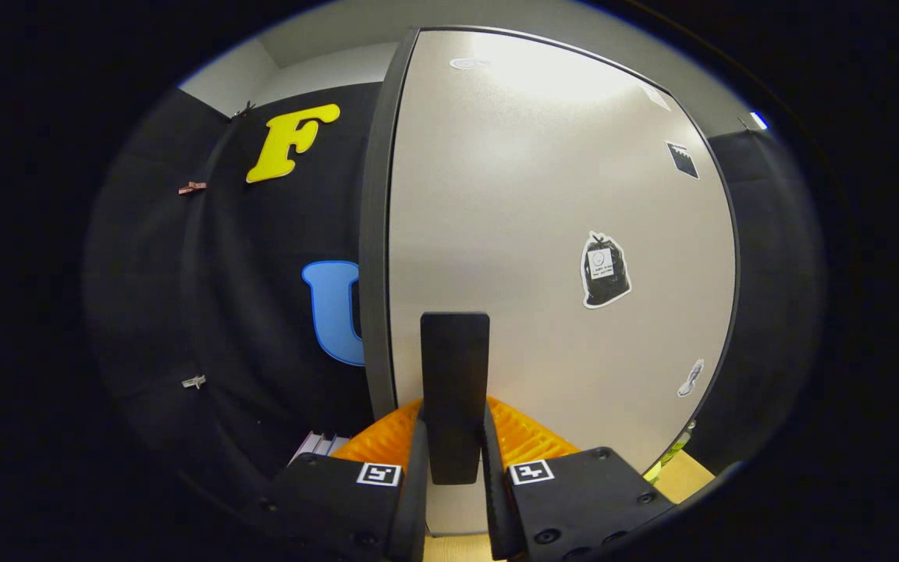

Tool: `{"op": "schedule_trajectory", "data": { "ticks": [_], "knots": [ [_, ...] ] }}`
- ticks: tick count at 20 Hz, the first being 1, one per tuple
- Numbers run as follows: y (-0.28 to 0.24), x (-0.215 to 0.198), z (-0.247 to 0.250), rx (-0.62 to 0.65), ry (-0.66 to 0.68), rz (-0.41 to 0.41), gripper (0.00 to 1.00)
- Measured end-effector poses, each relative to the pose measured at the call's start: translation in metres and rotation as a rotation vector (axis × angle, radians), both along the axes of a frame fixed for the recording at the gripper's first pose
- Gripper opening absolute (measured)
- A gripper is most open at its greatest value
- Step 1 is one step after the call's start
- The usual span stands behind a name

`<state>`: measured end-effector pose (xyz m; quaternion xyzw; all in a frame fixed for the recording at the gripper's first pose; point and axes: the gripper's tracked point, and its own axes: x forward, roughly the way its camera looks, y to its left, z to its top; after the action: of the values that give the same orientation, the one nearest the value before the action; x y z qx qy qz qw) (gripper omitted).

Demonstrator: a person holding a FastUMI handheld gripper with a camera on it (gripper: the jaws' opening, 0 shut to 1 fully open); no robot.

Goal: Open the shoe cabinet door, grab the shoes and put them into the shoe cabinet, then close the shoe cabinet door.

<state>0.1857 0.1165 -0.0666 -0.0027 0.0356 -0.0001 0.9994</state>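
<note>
The shoe cabinet door [543,203] is a pale panel in a dark frame, and it stands right in front of me. A black upright bar handle [454,367] sticks out from its lower part. My gripper [454,425] is shut on this handle, one finger pressing each side of it. To the left of the handle I see the door's dark side edge [374,257], with the booth's cloth wall beyond it. I cannot tell how far the door stands from the cabinet. No shoes are in sight.
Several stickers [604,269] are stuck on the door face. Small clips [192,187] hang on the cloth wall to the left. A wooden surface [691,476] shows below the door's right corner, with a yellow-green object [673,451] beside it.
</note>
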Motion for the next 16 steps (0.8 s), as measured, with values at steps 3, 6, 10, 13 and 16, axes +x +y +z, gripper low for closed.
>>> {"op": "schedule_trajectory", "data": {
  "ticks": [3, 6, 10, 13, 16],
  "knots": [
    [-0.001, -0.001, -0.001, 0.031, 0.004, -0.005, 0.23],
    [-0.001, -0.004, -0.002, 0.022, 0.014, 0.006, 0.23],
    [0.0, -0.018, 0.001, 0.039, 0.008, 0.035, 0.23],
    [-0.002, -0.028, 0.004, 0.049, 0.008, 0.068, 0.23],
    [-0.002, -0.044, 0.008, 0.06, 0.01, 0.101, 0.23]
  ]
}}
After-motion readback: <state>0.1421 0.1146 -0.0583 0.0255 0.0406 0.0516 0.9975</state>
